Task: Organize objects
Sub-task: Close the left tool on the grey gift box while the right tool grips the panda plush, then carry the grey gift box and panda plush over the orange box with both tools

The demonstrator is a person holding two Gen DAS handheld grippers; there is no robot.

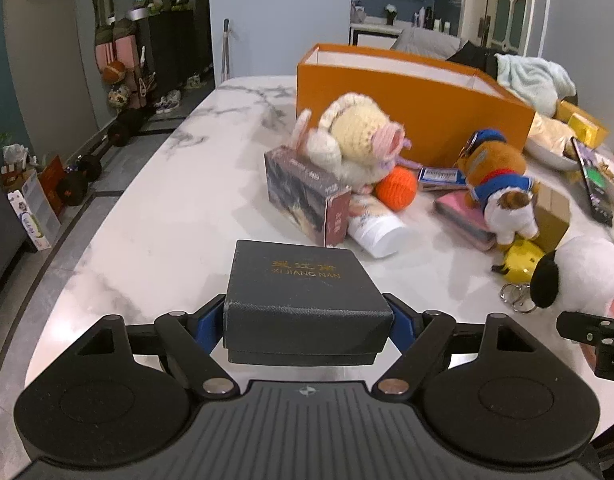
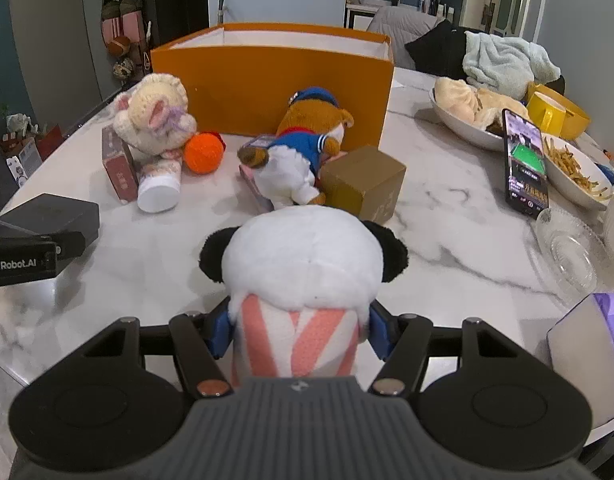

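Grippers are both loaded: I'm clamping the dark gift box (image 1: 307,300) wide in the left gripper (image 1: 307,320) and squeezing the panda plush (image 2: 303,280) in the right gripper (image 2: 301,330), probably both heading for the empty orange box (image 2: 275,80) behind the clutter.

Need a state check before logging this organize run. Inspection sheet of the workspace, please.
Surface: white marble table, crowded on the far side.
Job's things: open orange box; black gift box; panda plush; crochet doll, orange ball, bear plush, cardboard box.
Clutter: bowl of buns, plate of fries, phone, glass dish.
Grippers: left gripper clamps the black gift box; right gripper squeezes the panda plush.
Cables: nothing seen.
Surroundings: dumbbells on floor, shoes by the wall.
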